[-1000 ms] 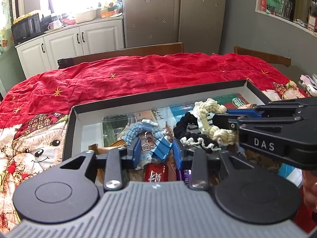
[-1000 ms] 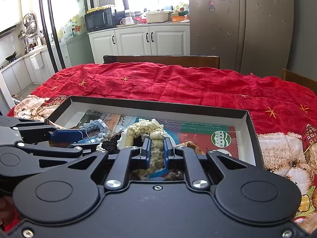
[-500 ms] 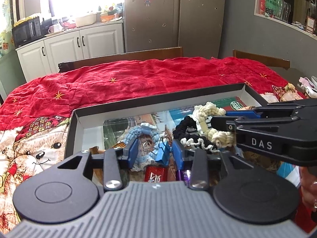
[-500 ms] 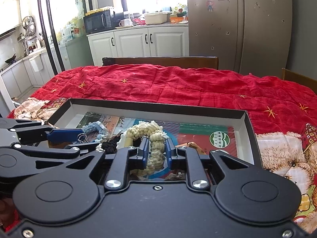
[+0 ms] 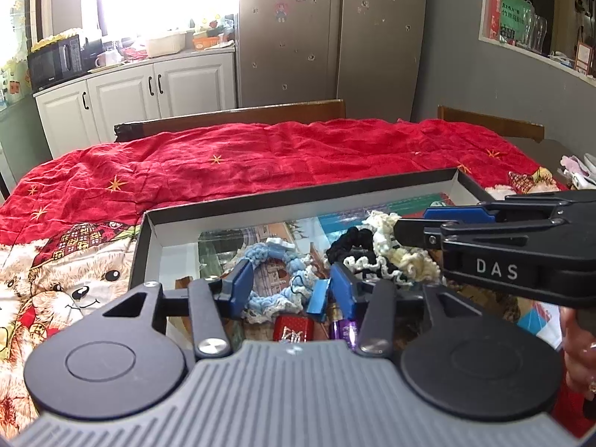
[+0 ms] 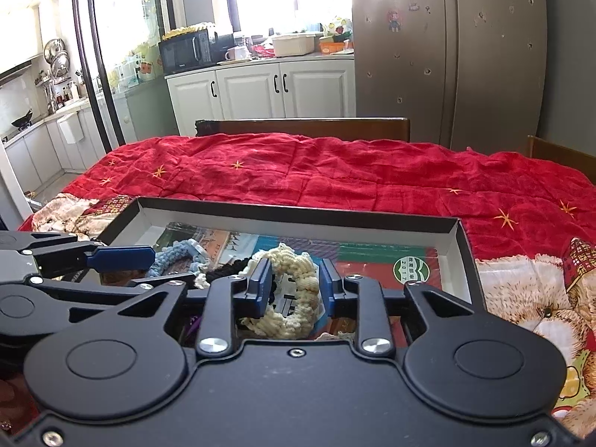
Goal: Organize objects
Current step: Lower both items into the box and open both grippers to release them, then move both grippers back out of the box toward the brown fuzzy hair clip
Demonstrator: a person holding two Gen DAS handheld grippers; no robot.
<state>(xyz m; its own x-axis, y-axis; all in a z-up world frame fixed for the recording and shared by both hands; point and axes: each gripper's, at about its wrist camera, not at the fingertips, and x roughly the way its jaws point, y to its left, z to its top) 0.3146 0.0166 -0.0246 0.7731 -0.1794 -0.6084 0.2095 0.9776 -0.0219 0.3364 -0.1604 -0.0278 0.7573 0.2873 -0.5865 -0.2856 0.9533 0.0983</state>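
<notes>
Both scrunchies sit in the box (image 5: 156, 223) now: blue scrunchie (image 5: 273, 279) between the opening left gripper (image 5: 292, 287) fingers, cream scrunchie (image 6: 294, 290) between the opening right gripper (image 6: 294, 288) ones. Drop-off looks nearly done.

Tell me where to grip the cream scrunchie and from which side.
Take the cream scrunchie across its near band, coming from above and the near side. It lies as an open ring in the box; the right gripper, jaws opening, already straddles it, and the black scrunchie crowds its left.
</notes>
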